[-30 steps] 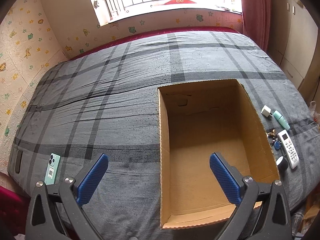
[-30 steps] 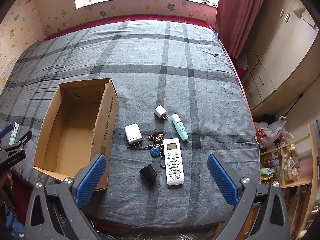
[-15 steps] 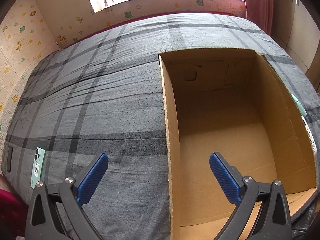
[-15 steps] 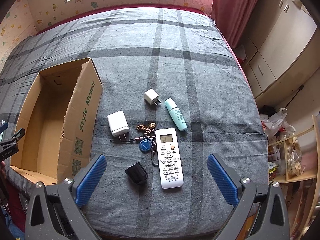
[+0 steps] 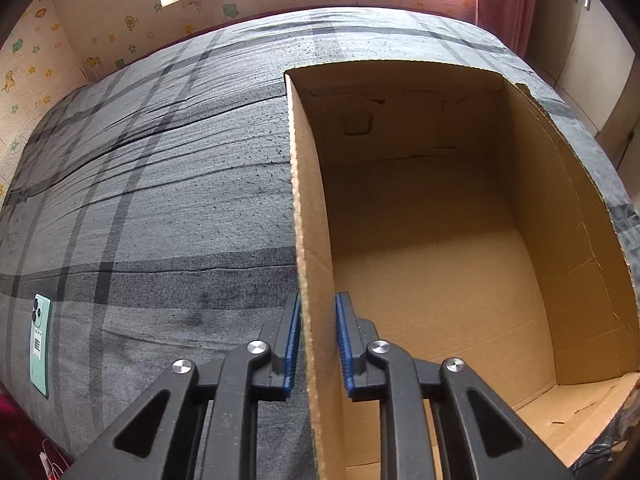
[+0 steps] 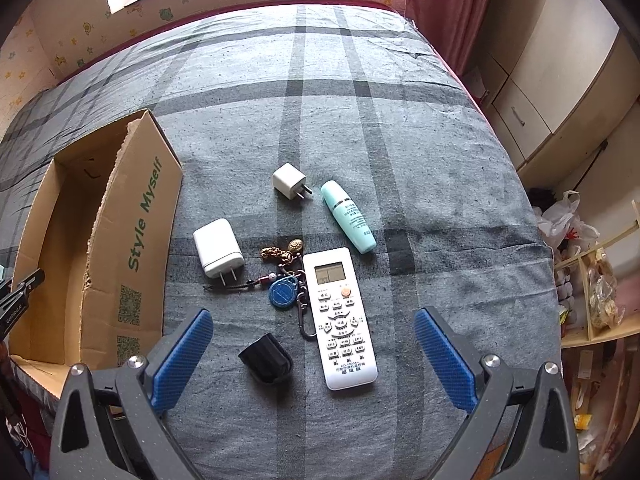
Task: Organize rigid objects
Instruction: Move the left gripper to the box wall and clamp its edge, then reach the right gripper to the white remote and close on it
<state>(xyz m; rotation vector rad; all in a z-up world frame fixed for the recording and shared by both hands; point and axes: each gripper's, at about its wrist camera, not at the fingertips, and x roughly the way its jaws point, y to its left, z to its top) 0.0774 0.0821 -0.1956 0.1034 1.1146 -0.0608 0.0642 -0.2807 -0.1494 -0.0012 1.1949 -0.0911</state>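
Note:
An open, empty cardboard box (image 5: 440,240) lies on the grey plaid bed. My left gripper (image 5: 318,340) is shut on the box's left wall (image 5: 312,240), one pad on each side. In the right wrist view the box (image 6: 136,232) is at left. Beside it lie a white remote (image 6: 344,316), a keychain (image 6: 286,276), a large white charger (image 6: 218,248), a small white charger (image 6: 289,180), a mint bottle (image 6: 349,216) and a black cap (image 6: 266,358). My right gripper (image 6: 314,360) is open above the remote and black cap.
A mint-green phone (image 5: 40,344) lies near the bed's left front edge. Cabinets (image 6: 560,80) and a red curtain (image 6: 448,8) stand right of the bed. A shelf with bags (image 6: 592,288) is at the right. A window wall is behind the bed.
My left gripper moved forward and closed on the box's left wall. My right gripper moved lower and nearer to the objects, still open.

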